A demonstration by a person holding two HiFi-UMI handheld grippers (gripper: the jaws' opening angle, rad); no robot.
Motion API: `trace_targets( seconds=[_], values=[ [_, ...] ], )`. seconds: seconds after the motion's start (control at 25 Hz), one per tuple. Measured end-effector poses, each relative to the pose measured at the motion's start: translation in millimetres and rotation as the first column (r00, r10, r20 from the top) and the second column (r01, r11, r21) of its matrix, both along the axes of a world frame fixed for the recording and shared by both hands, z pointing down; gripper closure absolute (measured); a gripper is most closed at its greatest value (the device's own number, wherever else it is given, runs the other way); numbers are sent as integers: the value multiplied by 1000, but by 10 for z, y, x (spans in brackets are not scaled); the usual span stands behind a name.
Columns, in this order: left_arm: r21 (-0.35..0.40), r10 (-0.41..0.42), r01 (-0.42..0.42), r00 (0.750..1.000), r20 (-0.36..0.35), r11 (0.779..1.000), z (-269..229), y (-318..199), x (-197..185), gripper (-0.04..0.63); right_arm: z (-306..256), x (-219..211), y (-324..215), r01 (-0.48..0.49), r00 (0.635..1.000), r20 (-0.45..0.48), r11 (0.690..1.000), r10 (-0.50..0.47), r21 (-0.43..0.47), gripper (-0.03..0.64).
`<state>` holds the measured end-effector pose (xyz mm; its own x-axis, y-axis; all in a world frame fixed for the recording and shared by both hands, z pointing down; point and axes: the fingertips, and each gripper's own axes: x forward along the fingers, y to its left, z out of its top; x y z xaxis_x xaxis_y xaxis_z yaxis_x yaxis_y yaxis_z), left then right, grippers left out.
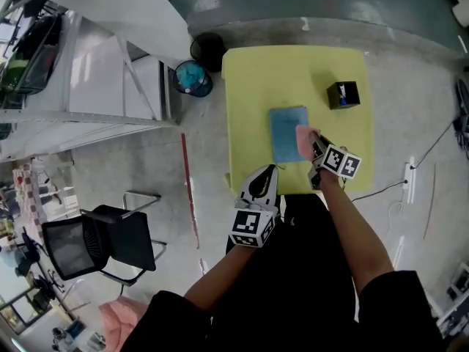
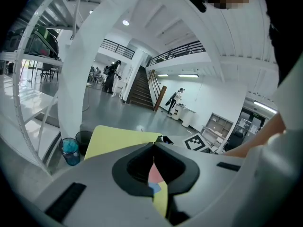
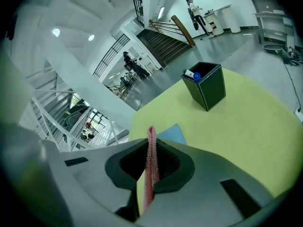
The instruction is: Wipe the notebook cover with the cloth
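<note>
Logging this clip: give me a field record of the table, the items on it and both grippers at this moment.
surface: yellow square table
notebook: pale blue rectangular notebook, flat, mid-table
cloth: pink knitted cloth, over the notebook's right edge
right: right gripper, fingers shut on the cloth
left: left gripper, fingers together, empty, by the table's near edge
other: black open-topped box, far right, apart from the notebook
stage: cloth at cover, contact unclear

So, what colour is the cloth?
Pink; the cloth shows best in the head view.
</note>
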<state>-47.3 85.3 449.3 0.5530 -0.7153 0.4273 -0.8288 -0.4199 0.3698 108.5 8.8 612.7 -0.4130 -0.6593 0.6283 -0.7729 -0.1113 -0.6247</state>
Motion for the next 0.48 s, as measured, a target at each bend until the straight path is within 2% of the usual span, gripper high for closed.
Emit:
trace_targets(
  seconds=[0.24, 0.48],
  values=[
    [-26, -33, 32, 997, -71, 999, 56, 272, -144, 580, -81, -598, 244, 99, 995, 7, 995, -99, -12, 580],
    [-42, -55, 53, 997, -49, 998, 161, 437, -343, 580, 153, -1051, 380, 158, 987, 22, 987, -157, -32, 580]
  ],
)
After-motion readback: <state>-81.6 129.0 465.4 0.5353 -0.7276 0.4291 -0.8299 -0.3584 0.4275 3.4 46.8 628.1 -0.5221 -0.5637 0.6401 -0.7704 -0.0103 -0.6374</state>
